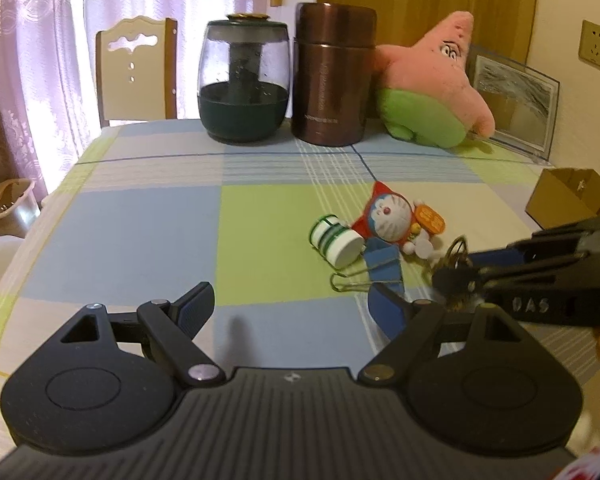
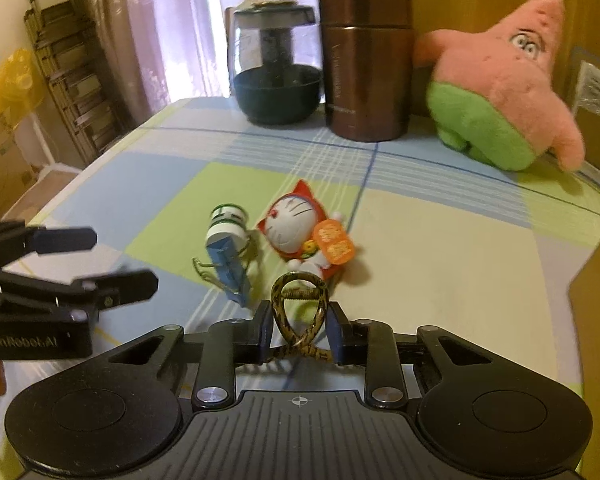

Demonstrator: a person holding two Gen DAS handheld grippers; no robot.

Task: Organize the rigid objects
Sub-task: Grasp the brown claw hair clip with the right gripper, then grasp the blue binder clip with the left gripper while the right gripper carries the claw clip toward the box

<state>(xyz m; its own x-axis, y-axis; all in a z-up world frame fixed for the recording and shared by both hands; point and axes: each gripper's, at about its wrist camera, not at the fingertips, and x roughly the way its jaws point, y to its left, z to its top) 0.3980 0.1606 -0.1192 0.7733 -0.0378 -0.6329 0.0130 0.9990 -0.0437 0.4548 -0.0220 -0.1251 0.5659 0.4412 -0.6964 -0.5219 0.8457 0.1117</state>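
Note:
My right gripper (image 2: 299,322) is shut on a mottled brown hair claw clip (image 2: 299,312), held just above the checked tablecloth; it also shows in the left wrist view (image 1: 456,276), clip (image 1: 455,254) in its tips. My left gripper (image 1: 292,304) is open and empty, low over the cloth, and appears at the left of the right wrist view (image 2: 120,260). Ahead lie a white-and-green small bottle (image 1: 334,240) (image 2: 228,224), a blue binder clip (image 1: 384,266) (image 2: 228,266) and a Doraemon figure (image 1: 396,220) (image 2: 296,228), close together.
At the back stand a glass teapot (image 1: 244,80), a brown thermos jar (image 1: 334,76), a pink star plush (image 1: 432,84) and a framed picture (image 1: 516,104). A cardboard box (image 1: 568,196) (image 2: 598,320) sits at the right edge. A chair (image 1: 136,68) stands behind the table.

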